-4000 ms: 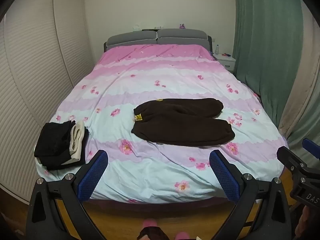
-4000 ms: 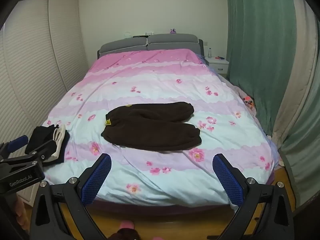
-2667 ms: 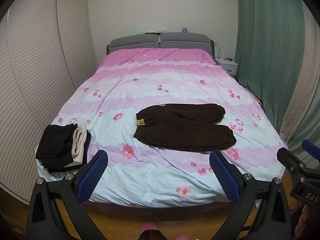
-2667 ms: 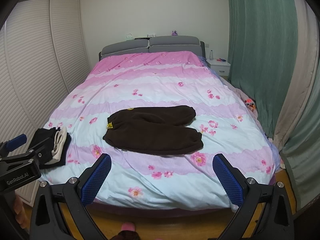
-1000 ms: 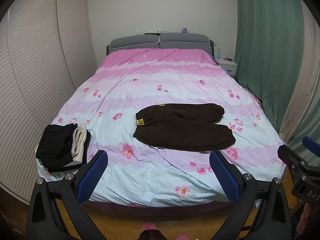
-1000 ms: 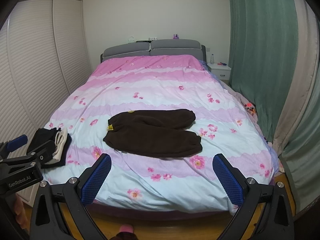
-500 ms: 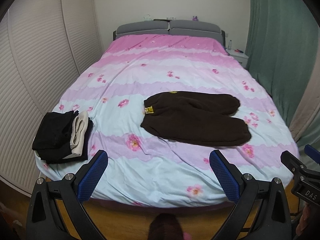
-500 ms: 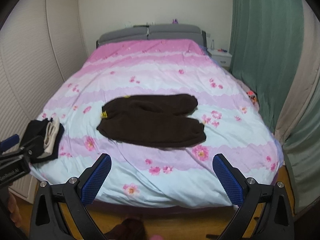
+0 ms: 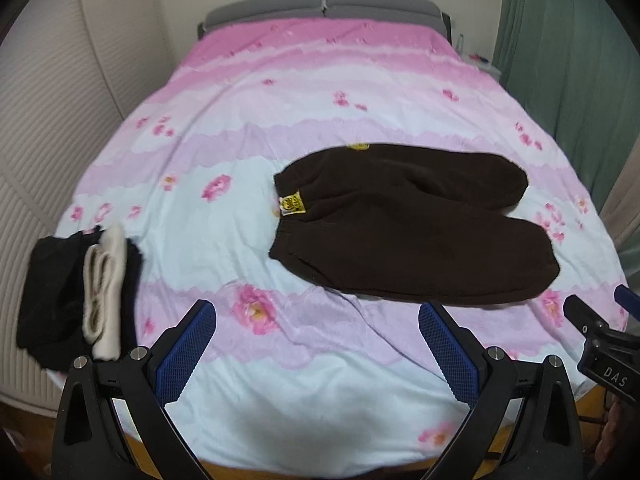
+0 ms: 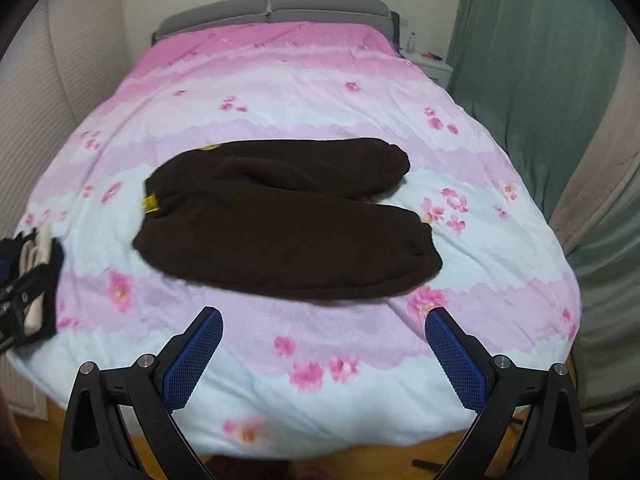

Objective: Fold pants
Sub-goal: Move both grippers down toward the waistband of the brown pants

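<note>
Dark brown fleece pants (image 9: 412, 224) lie flat on the floral duvet (image 9: 320, 100), waistband toward 9 o'clock. Left gripper (image 9: 318, 354) and right gripper (image 10: 323, 358) hover with jaws apart, gripping nothing.

Dark brown pants (image 9: 412, 224), flat, legs spread

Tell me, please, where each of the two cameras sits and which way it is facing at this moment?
Left wrist: on the left gripper at the bed's foot, facing the headboard; its open fingers show, the right gripper at right edge.
Right wrist: on the right gripper, same direction; open fingers show.
Shared: brown pants, pink bedspread, folded clothes pile.
</note>
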The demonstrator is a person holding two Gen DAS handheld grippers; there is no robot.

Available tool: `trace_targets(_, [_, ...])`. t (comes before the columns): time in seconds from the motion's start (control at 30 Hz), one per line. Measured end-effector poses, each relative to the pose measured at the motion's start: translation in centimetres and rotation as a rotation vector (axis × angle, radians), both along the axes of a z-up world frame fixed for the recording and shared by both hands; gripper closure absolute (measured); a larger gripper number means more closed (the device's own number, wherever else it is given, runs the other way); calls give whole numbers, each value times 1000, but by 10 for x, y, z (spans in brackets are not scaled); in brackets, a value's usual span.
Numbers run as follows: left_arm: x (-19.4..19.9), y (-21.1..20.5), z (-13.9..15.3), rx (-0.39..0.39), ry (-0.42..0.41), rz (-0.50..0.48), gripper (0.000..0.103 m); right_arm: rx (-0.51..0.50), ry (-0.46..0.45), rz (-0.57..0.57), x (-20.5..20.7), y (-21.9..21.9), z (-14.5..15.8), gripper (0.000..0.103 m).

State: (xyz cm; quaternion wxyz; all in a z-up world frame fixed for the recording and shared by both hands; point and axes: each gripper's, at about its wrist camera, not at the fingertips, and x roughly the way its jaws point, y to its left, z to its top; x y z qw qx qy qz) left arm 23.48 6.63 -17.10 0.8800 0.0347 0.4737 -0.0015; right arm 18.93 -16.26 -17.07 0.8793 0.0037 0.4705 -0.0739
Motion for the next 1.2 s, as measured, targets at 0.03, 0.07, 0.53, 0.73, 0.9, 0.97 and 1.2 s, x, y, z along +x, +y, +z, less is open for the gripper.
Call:
trace_targets(0.03, [7,0,-5,1,7,-1,0,-4,4,-11,10,1,-7,1])
trace_targets(0.07, [17,0,-14,7,15,0,0,-7,9,-19,20,2,-14,1])
trace_targets(0.53, [85,-2,-116,16,87,46,0,-11,76,-84,90,-15,-110,1])
trace_targets(0.73, [105,6,-160,-49,143,94,0,92,47,-210,94,-43,-153,1])
trace_targets(0.9, [114,5,-188,-79,195,97,1,187,68,-327,92,-67,-185,1])
trace_targets(0.97, [119,7,-195,-116,209,113,1,199,75,-347,93,-72,-194,1])
trace_targets(1.2, [135,32,-229,-385,327,210,1,239,83,-377,102,-85,-215,1])
